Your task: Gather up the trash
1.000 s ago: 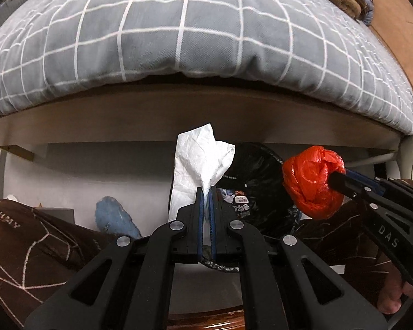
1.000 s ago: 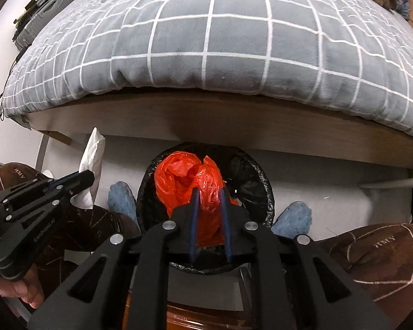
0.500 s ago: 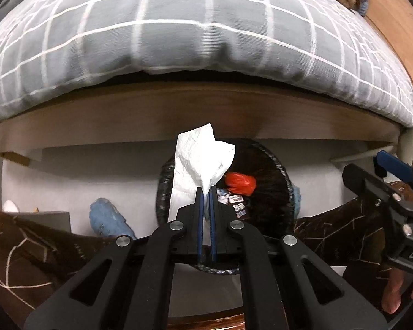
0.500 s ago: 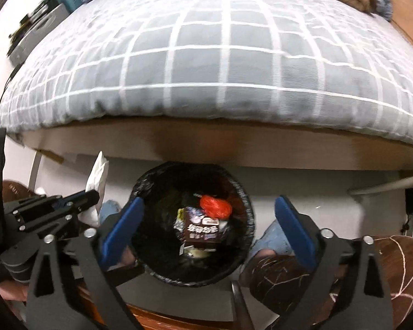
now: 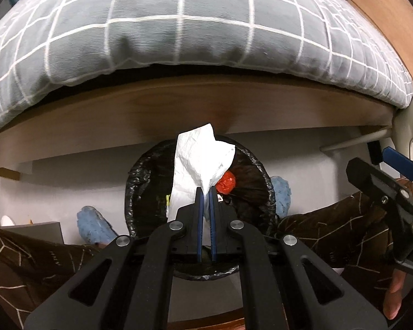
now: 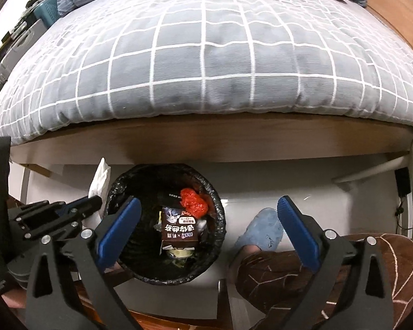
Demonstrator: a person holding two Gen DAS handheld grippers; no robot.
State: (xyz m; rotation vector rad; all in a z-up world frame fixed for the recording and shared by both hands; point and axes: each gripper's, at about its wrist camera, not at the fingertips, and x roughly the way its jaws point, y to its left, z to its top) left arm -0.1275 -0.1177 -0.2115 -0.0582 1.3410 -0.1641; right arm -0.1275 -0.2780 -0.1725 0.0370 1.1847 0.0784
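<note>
My left gripper [image 5: 205, 189] is shut on a crumpled white tissue [image 5: 201, 162] and hangs over the black-lined bin [image 5: 140, 181]. A red plastic wad [image 5: 226, 183] lies inside the bin. In the right wrist view my right gripper [image 6: 206, 206] stands open and empty, its blue pads [image 6: 121, 222] wide apart above the bin [image 6: 217, 214]. The red wad [image 6: 193, 202] rests there on a brown snack wrapper [image 6: 179, 233]. The left gripper [image 6: 66, 211] with the tissue [image 6: 99, 177] shows at the bin's left rim. The right gripper [image 5: 393, 170] is seen at the right edge of the left wrist view.
A bed with a grey checked duvet [image 6: 206, 68] and wooden frame [image 6: 206, 140] overhangs the bin. A person's blue slippers [image 6: 264, 228] [image 5: 95, 224] and brown patterned trouser legs [image 6: 371, 269] flank the bin. A white chair leg [image 5: 404, 129] stands at right.
The right gripper opened and let the red plastic wad drop into the bin, then drew off to the right. The left gripper carried the tissue from the bin's left side to above it.
</note>
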